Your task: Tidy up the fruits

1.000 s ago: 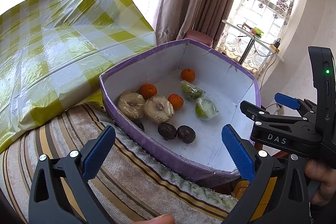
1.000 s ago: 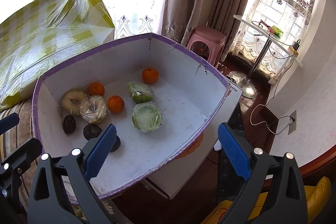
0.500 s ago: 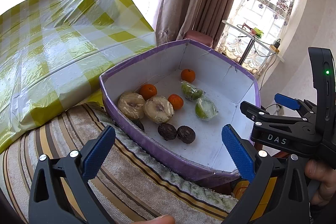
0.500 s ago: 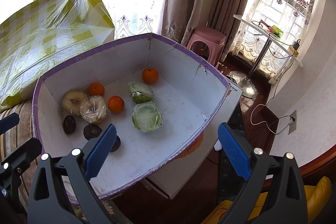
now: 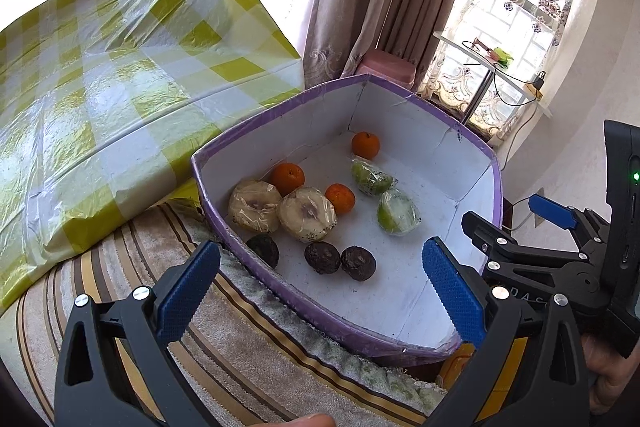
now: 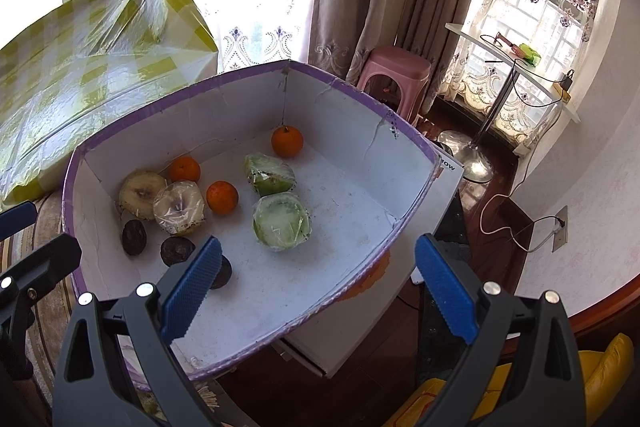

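While we're comparing against a second ago, nothing is shifting: left gripper [image 5: 320,287] and right gripper [image 6: 316,287] are both hanging wide open, gripping nothing, above the near rim of the purple-edged box [image 6: 360,131]. Fruit is all sitting inside it: three oranges [image 6: 287,141], two wrapped green fruits [image 6: 281,223], two wrapped pale ones [image 6: 179,203], three dark ones [image 6: 134,237]. We're judging sorting status as ambiguous.
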`<state>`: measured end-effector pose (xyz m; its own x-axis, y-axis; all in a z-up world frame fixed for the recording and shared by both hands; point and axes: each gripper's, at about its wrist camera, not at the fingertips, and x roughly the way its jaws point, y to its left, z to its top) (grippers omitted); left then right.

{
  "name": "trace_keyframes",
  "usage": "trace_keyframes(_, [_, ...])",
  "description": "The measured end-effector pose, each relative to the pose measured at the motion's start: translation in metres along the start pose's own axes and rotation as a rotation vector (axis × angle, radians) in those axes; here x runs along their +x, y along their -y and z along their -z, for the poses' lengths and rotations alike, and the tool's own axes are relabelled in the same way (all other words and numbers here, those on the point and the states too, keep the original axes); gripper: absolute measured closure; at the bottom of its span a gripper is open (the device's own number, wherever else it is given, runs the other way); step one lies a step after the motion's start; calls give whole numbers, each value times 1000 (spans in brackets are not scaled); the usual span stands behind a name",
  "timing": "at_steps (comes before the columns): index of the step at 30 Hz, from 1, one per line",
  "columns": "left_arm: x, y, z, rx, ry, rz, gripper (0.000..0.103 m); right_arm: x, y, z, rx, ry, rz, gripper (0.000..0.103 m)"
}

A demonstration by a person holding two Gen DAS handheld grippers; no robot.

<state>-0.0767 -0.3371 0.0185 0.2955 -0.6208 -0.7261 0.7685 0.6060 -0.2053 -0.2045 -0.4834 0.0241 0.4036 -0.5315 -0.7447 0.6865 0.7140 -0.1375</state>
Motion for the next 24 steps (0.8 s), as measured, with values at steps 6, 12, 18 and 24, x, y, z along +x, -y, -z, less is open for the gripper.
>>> trace_keyframes(6, [-1, 0, -6, -5, 5, -6, 5, -1, 1, 0, 3, 1, 1, 5])
trace_keyframes(12, [0, 1, -6, -3, 3, -6, 5, -1, 2, 0, 9, 0, -2, 5])
trace_keyframes(18, [0, 1, -5, -3, 3, -5, 5, -1, 3, 0, 9, 0, -2, 5])
trace_keyframes(24, [0, 2, -6, -1, 5, -3, 5, -1, 3, 0, 11, 1, -2, 5])
